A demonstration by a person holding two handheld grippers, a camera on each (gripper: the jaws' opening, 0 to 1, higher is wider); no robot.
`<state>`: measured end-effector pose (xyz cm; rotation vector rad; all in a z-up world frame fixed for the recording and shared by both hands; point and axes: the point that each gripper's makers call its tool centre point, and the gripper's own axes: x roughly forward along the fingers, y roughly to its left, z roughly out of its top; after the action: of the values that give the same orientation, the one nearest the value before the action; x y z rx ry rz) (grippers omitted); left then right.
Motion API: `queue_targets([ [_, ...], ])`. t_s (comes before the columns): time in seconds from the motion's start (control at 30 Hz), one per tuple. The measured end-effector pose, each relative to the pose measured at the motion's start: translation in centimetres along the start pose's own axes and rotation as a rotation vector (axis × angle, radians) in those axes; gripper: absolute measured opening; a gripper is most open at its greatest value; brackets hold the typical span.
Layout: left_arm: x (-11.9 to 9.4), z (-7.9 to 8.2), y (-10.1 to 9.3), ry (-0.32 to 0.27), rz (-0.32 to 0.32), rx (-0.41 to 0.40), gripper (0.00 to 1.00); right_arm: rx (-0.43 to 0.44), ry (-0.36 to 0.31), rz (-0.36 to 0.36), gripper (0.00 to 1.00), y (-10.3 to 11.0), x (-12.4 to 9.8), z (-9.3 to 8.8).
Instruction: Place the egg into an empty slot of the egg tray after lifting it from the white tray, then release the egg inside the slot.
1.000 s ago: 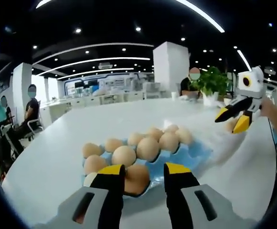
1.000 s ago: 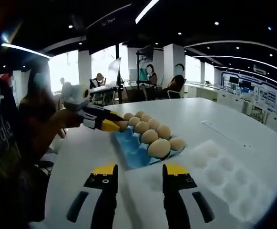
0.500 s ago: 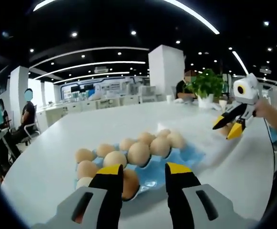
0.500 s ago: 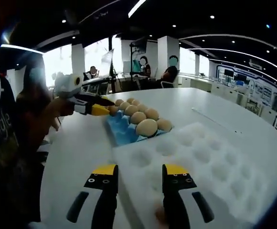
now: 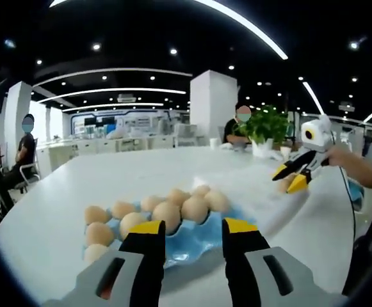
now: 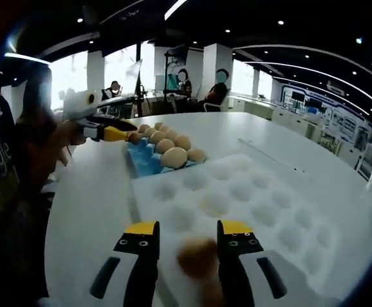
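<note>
A blue egg tray [image 5: 202,238] holds several brown eggs [image 5: 166,214], with bare slots at its near right side. My left gripper [image 5: 193,227] hovers open just in front of it, nothing between its jaws. The white foam tray [image 6: 250,198] lies beside the blue egg tray [image 6: 141,163]. One brown egg [image 6: 197,256], blurred, rests in a near dimple of it, between the open jaws of my right gripper [image 6: 188,229] and close to the right one. The right gripper [image 5: 288,179] comes into the left gripper view low over the white tray [image 5: 262,201]. The left gripper [image 6: 125,135] is at the blue tray's far end.
Both trays lie on a large white table [image 5: 64,192]. A potted plant [image 5: 266,125] stands at its far edge. People sit at desks in the background. A person's hand [image 6: 67,137] and sleeve are at the left of the right gripper view.
My right gripper has drawn back along the white tray, and an egg now lies between its jaws. The left gripper has pulled slightly back from the blue tray. Both stay open.
</note>
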<state>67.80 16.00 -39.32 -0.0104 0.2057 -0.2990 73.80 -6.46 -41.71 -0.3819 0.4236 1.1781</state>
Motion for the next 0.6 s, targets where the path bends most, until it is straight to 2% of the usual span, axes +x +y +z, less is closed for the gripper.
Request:
queue_targets([
  [0.17,0.2,0.2,-0.6,-0.004,-0.021,-0.004,0.35,-0.040,0.036,-0.009,0.36,-0.3,-0.6,-0.5],
  [0.3,0.2,0.5,-1.1,-0.010,-0.033,0.000,0.35,-0.129,0.117,-0.005,0.34,-0.2,-1.2,-1.3],
  [0.37,0.3,0.4,-1.6,-0.007,-0.046,0.003,0.35,-0.183,0.177,0.030,0.33,0.2,-1.4,-2.0],
  [0.4,0.3,0.3,-1.8,-0.004,-0.049,0.003,0.35,-0.201,0.174,0.030,0.33,0.2,-1.4,-1.9],
  [0.6,0.4,-0.1,-2.3,0.009,-0.067,0.009,0.35,-0.212,0.218,0.070,0.31,0.4,-1.2,-1.9],
])
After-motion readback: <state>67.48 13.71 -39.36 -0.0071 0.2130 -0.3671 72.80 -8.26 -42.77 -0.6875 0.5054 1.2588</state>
